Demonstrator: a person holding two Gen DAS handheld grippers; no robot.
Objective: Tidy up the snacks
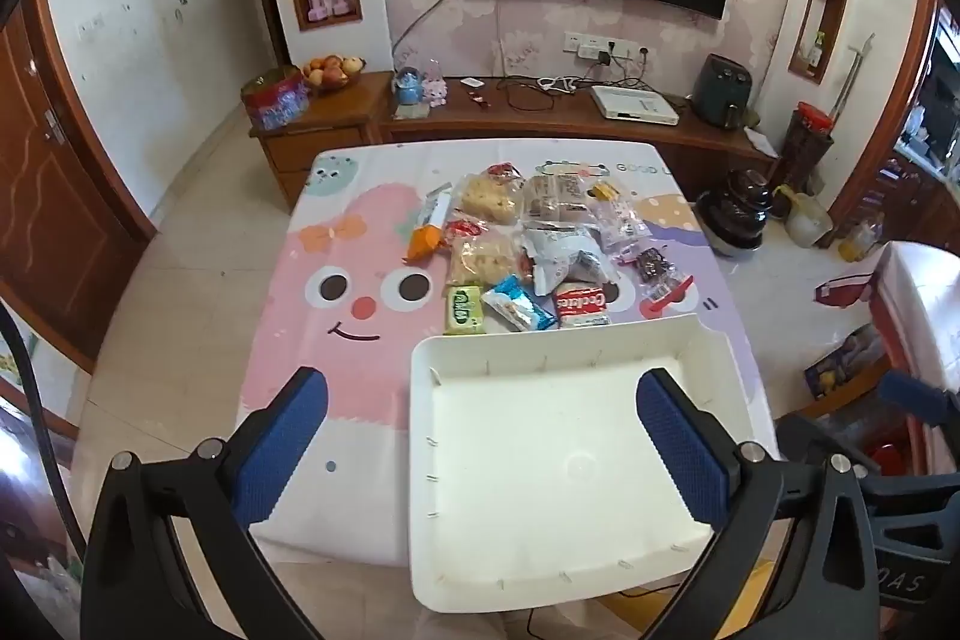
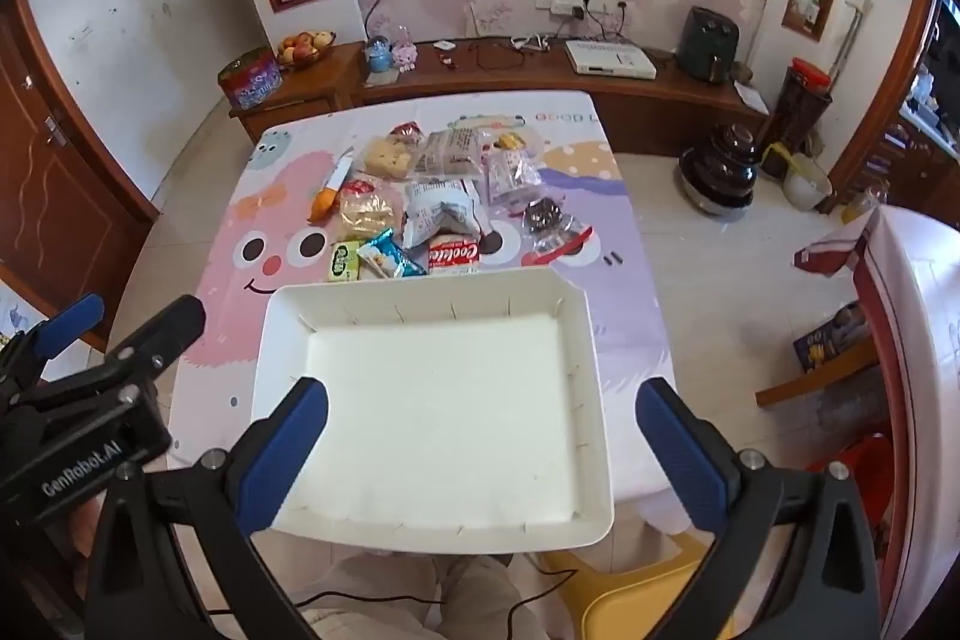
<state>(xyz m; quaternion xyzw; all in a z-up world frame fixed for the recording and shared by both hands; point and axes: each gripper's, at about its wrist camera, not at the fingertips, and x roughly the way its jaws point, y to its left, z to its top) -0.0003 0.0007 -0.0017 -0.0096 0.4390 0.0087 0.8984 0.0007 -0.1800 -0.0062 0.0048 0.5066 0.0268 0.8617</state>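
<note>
Beyond the empty white tray (image 2: 591, 358) on the worktop (image 1: 300, 340), the snacks (image 1: 540, 256) lie heaped. Our left gripper (image 1: 480, 454) and right gripper (image 2: 480, 454) hover released, holding nothing; we should take the nearest packets singly.

White tray (image 2: 582, 340) sits bare inside, open from above; snack packets (image 2: 444, 214) crowd the table (image 2: 624, 316) at twelve o'clock.
</note>
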